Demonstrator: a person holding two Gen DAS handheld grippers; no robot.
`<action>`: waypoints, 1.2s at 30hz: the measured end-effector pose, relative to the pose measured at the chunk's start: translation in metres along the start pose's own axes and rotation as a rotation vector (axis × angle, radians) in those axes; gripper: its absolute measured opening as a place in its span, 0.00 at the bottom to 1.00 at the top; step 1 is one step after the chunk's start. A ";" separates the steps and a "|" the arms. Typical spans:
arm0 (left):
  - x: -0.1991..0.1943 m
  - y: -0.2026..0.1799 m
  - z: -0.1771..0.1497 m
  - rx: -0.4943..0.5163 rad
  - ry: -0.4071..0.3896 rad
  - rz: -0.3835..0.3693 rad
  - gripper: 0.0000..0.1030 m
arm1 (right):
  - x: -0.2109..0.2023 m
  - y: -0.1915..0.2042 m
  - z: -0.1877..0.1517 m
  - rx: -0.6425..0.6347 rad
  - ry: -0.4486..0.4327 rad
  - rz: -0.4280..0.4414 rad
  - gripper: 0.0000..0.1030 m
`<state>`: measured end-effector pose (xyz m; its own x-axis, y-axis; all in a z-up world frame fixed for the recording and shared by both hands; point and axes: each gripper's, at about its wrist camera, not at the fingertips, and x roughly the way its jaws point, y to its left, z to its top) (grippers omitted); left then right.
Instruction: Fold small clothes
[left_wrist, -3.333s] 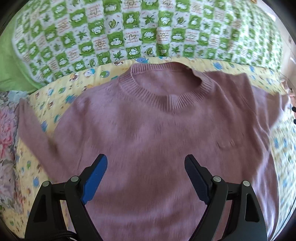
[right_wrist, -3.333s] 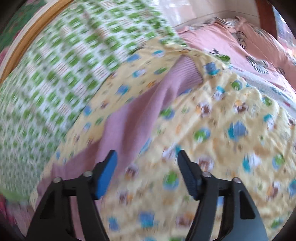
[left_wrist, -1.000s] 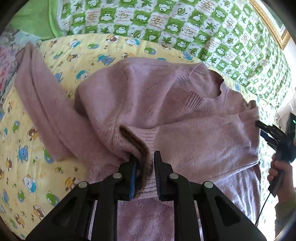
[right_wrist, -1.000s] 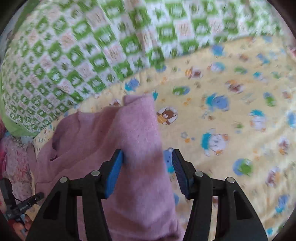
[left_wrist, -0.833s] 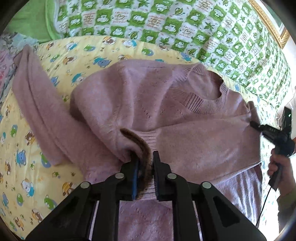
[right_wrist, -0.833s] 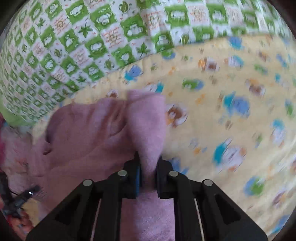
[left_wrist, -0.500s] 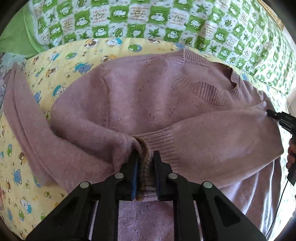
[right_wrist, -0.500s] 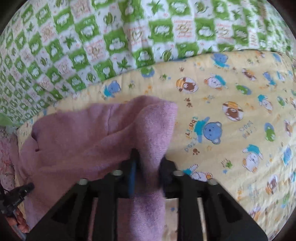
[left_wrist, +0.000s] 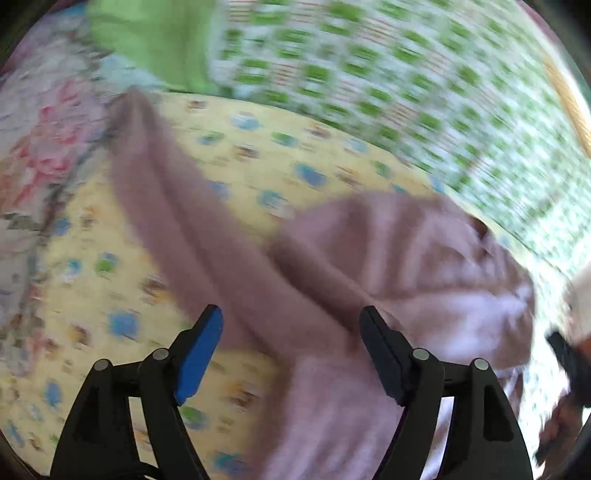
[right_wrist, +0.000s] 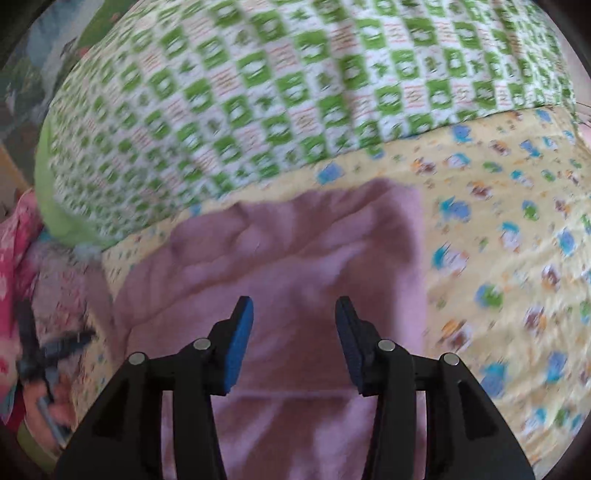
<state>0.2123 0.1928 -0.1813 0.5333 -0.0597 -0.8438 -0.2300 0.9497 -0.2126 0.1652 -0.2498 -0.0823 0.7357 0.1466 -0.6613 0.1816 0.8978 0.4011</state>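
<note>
A mauve knit sweater (left_wrist: 406, 266) lies on a yellow cartoon-print sheet (left_wrist: 110, 280). Its left sleeve (left_wrist: 159, 192) stretches out to the upper left. My left gripper (left_wrist: 291, 332) is open and empty, above where that sleeve joins the body. In the right wrist view the sweater (right_wrist: 295, 251) shows its right side folded over the body. My right gripper (right_wrist: 293, 321) is open and empty just above it. Both views are blurred.
A green-and-white checked quilt (right_wrist: 295, 92) lies bunched behind the sweater, also in the left wrist view (left_wrist: 388, 74). Floral bedding (left_wrist: 40, 122) lies at the left. The other gripper and hand (left_wrist: 569, 369) show at the right edge.
Both grippers have opened and let go of the sweater. The right sleeve now lies folded across the body. The left gripper has swung left toward the spread left sleeve.
</note>
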 end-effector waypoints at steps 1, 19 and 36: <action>0.000 0.009 0.010 -0.022 -0.005 0.030 0.75 | 0.001 0.004 -0.005 0.006 0.014 0.016 0.46; 0.043 0.026 0.129 0.065 -0.035 0.214 0.08 | -0.006 -0.006 -0.028 0.064 0.058 0.024 0.46; -0.019 -0.210 -0.092 0.736 0.053 -0.240 0.41 | -0.021 -0.006 -0.014 0.129 0.019 0.048 0.46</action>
<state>0.1752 -0.0335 -0.1664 0.4564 -0.2865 -0.8424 0.4969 0.8674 -0.0258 0.1395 -0.2528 -0.0793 0.7335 0.1968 -0.6506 0.2299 0.8289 0.5100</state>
